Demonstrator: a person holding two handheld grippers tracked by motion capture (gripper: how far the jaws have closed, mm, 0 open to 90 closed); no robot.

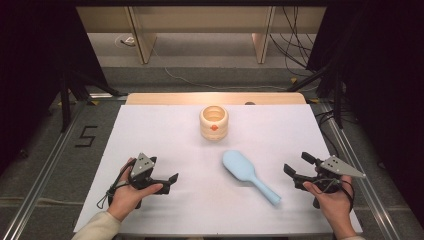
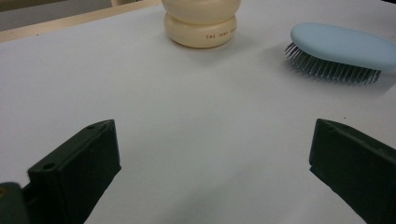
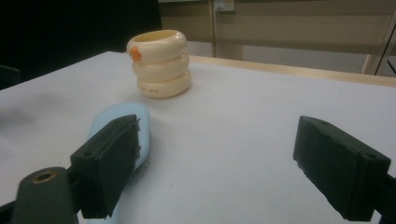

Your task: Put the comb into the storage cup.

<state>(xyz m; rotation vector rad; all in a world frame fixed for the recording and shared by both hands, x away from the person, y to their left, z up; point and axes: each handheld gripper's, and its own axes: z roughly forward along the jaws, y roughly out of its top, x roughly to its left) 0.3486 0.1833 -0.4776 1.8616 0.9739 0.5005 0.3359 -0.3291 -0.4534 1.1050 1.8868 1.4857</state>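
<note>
- One light-blue hairbrush [image 1: 248,176], bristles down, at centre right of the high view.
- One cream ribbed cup [image 1: 214,121], upper centre.
- Two grippers: left gripper [image 1: 167,183] and right gripper [image 1: 298,166], both with jaws apart, holding nothing.

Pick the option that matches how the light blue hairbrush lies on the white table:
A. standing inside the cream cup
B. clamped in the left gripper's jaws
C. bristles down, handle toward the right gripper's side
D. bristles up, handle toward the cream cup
C: the hairbrush lies smooth back up, bristles on the table, its handle running toward the right gripper.
</note>
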